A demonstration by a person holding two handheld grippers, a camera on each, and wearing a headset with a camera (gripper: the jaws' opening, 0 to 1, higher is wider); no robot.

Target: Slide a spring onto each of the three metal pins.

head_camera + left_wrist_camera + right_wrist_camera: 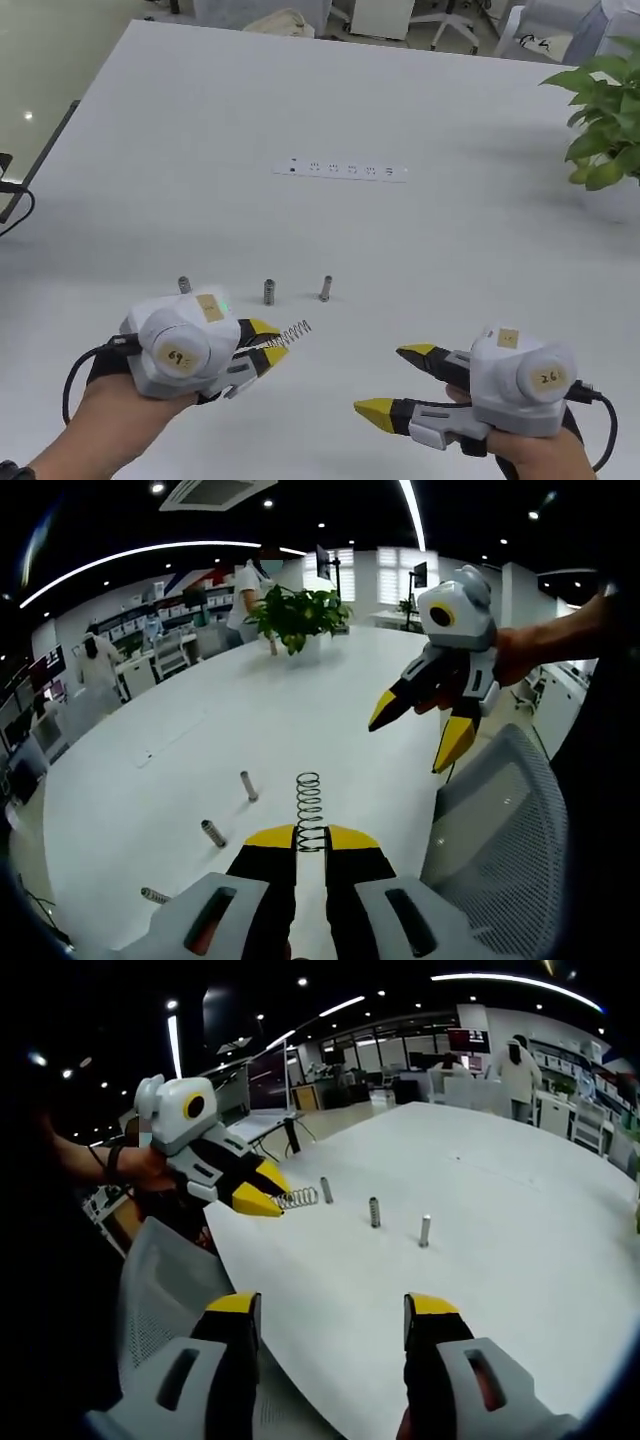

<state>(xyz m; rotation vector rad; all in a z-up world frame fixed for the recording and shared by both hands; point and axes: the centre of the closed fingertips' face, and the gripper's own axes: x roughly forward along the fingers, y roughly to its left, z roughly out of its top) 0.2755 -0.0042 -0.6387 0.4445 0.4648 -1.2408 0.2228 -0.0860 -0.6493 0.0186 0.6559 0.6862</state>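
We hold the spring [292, 331] by its near end. The rest juts out free towards the far right, above the desk [400, 250] and just near of the three upright pins. To do this step well, we should tip the spring until its axis matches a pin's. Then we set its open end over the tip and lower it straight, letting go only once several coils ring the shaft. The long free length may wobble, so we go slowly. The spring is thin, silvery, open-coiled and straight. The right pin [325, 288] looks smooth and bare, so we judge it the target. The middle pin [269, 291] looks ribbed, likely already sleeved. The left pin [184, 285] is harder to read. The left gripper [272, 340] is clamped on the spring. The right gripper [385, 380] hangs near right, jaws wide apart, holding nothing.
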